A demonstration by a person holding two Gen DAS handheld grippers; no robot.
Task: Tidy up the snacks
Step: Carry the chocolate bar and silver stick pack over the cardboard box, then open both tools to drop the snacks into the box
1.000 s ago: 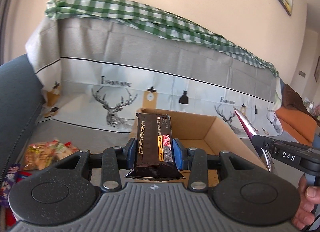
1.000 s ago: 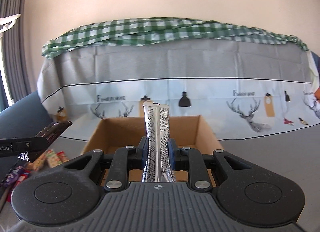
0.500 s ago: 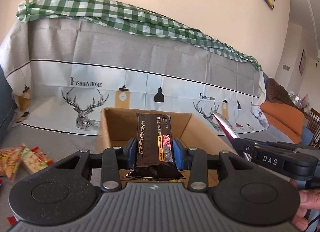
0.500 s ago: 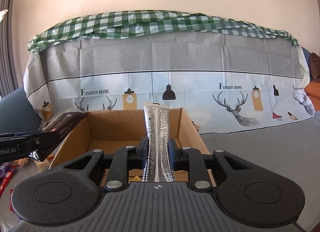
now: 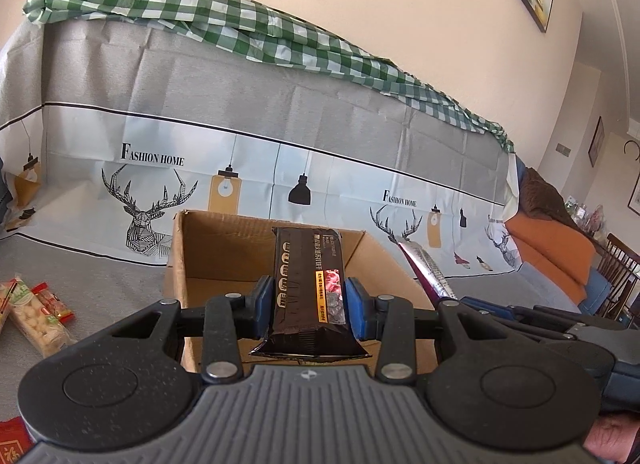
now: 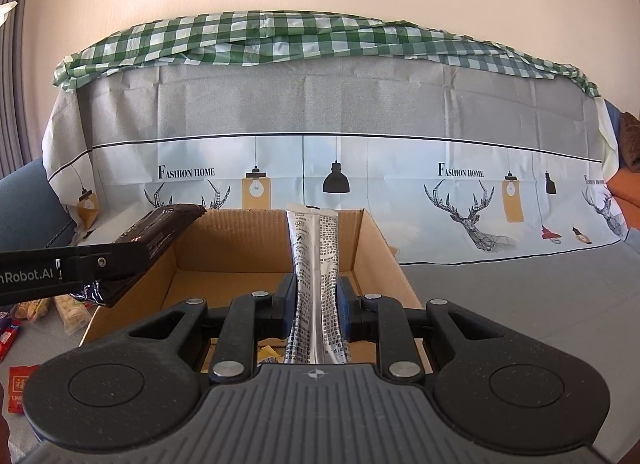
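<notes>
left gripper (image 5: 307, 306) | moved right | now over cardboard box (image 5: 208, 248)

Black snack packet (image 5: 308, 288) with gold and orange print; silver packet (image 6: 316, 284) covered in black text. Brown cardboard box (image 6: 236, 240). Behind, a green-and-white checked cloth (image 6: 280, 38) tops a grey deer-print cover (image 6: 360, 112).

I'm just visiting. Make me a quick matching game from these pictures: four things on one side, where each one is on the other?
Things:
1. black snack bar
2. silver snack packet
3. cardboard box
4. green checked cloth

Places:
A. along the top of the covered sofa
B. clamped in the right gripper
C. open, on the grey cover
D. clamped in the left gripper

Pairs: 1-D, 2-B, 3-C, 4-A
</notes>
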